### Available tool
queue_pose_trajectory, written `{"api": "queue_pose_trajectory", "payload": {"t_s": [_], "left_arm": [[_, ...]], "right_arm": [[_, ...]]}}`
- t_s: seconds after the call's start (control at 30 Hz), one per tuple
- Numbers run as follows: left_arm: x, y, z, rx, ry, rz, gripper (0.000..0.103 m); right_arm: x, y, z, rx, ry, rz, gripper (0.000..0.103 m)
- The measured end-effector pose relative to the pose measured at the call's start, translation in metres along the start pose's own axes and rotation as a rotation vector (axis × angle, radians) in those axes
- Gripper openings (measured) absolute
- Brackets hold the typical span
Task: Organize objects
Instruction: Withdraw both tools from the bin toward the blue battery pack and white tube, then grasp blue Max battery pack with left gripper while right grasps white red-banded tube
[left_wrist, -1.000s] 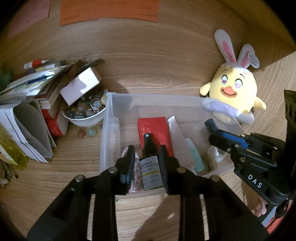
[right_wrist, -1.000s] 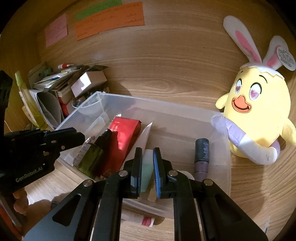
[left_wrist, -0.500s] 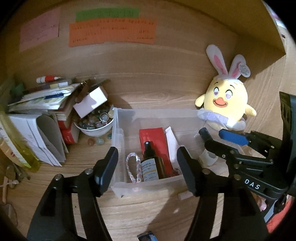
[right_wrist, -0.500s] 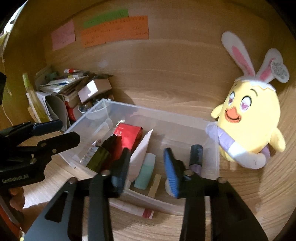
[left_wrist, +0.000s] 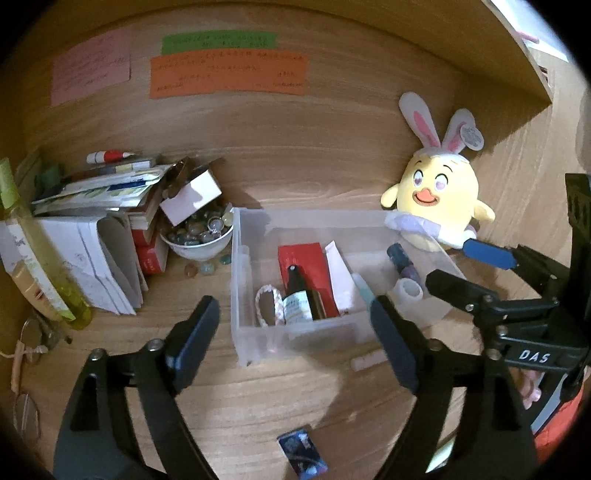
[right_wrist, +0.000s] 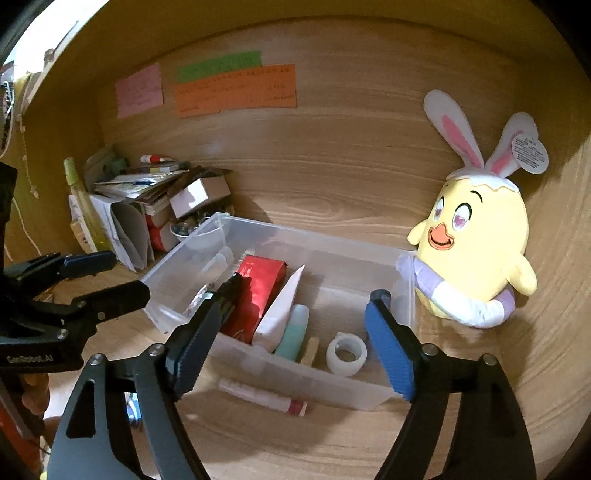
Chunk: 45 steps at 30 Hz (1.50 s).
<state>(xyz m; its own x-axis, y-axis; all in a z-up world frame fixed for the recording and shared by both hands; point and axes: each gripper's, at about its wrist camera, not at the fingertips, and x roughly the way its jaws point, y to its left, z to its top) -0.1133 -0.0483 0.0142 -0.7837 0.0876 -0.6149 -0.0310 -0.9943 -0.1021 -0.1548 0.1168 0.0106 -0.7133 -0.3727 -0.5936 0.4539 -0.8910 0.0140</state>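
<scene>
Both sets of fingers, left (left_wrist: 295, 328) and right (right_wrist: 291, 339), are spreading, nothing between them. The tube (right_wrist: 264, 398) lies below them, just outside the bin (right_wrist: 295, 373); a careless reach could roll it off the tabletop (right_wrist: 332, 443).

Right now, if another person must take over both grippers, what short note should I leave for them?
Left gripper: jaws opening, nothing between them.
Right gripper: jaws opening, also nothing held.
Both hang at the near side of the clear bin.
In the bin: red box, dark spray bottle, white tube, green tube, tape roll, braided cord, dark purple tube.
Left outside: a slim tube on the desk against the bin's front, and a small blue packet nearer the grippers.
</scene>
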Motion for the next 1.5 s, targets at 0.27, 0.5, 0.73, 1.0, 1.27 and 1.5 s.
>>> {"api": "queue_pose_trajectory", "payload": {"t_s": [0.27,0.5,0.73,1.0,1.27,1.5], "left_arm": [[-0.005,0.0,-0.023,0.033,0.037,0.021,0.087],[0.006,0.002,-0.053,0.034,0.128,0.022,0.087],[0.018,0.006,-0.082,0.035,0.235,0.026,0.087],[0.017,0.005,-0.095,0.063,0.256,0.022,0.081],[0.018,0.001,-0.104,0.074,0.285,-0.033,0.064],[0.016,-0.001,-0.109,0.103,0.28,-0.055,0.052]], "right_arm": [[-0.008,0.007,-0.018,0.004,0.027,0.026,0.081],[-0.003,0.012,-0.035,0.008,0.081,0.041,0.081],[0.009,0.01,-0.048,0.028,0.138,0.041,0.081],[0.038,0.02,-0.062,0.023,0.252,0.034,0.081],[0.061,0.02,-0.067,0.09,0.324,0.033,0.081],[0.075,0.029,-0.067,0.094,0.361,-0.018,0.081]]}}
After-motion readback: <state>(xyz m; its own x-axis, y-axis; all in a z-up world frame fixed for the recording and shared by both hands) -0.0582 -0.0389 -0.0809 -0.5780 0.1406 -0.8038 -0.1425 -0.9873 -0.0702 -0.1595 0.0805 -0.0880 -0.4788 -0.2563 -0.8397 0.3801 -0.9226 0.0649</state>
